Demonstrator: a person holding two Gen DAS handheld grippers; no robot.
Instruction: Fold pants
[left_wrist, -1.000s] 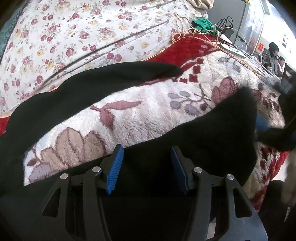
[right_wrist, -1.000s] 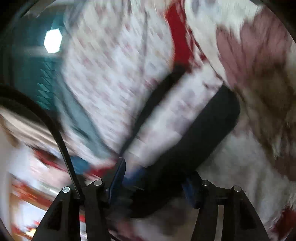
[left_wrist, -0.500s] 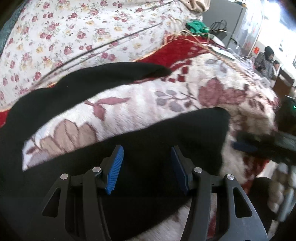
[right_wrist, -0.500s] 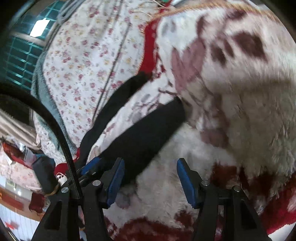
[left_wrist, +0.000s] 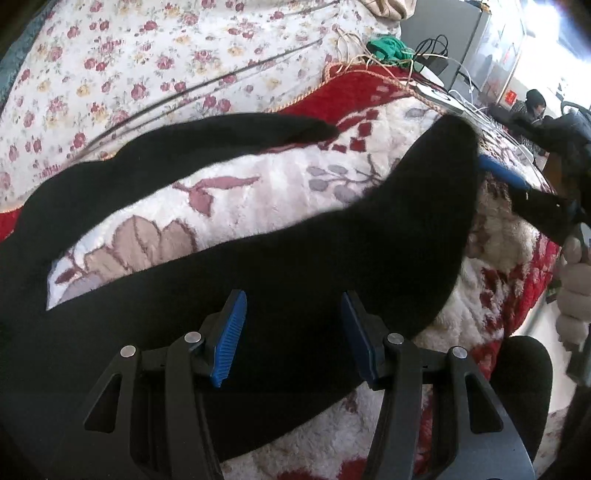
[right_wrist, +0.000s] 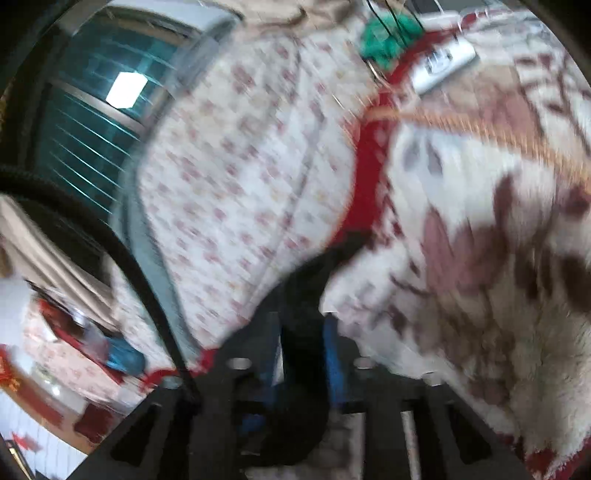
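Note:
Black pants (left_wrist: 280, 266) lie spread on a fleece blanket (left_wrist: 258, 192) with red and brown leaf patterns. My left gripper (left_wrist: 293, 332) is open, its blue pads just above the near pant leg, holding nothing. My right gripper (right_wrist: 301, 350) is shut on the hem of the near leg (right_wrist: 303, 306); the view is motion-blurred. In the left wrist view the right gripper (left_wrist: 517, 184) holds that hem lifted at the right, the leg end (left_wrist: 443, 166) raised off the blanket. The far leg (left_wrist: 221, 147) lies flat.
A floral quilt (left_wrist: 147, 66) covers the bed behind the blanket. Cables, a green item (left_wrist: 388, 46) and a white power strip (right_wrist: 443, 61) lie at the far edge. People sit in the background at right (left_wrist: 533, 103). The blanket's edge drops off at right.
My right gripper closed on the near leg's hem and lifted it up and toward the far side. My left gripper stayed open over the near leg.

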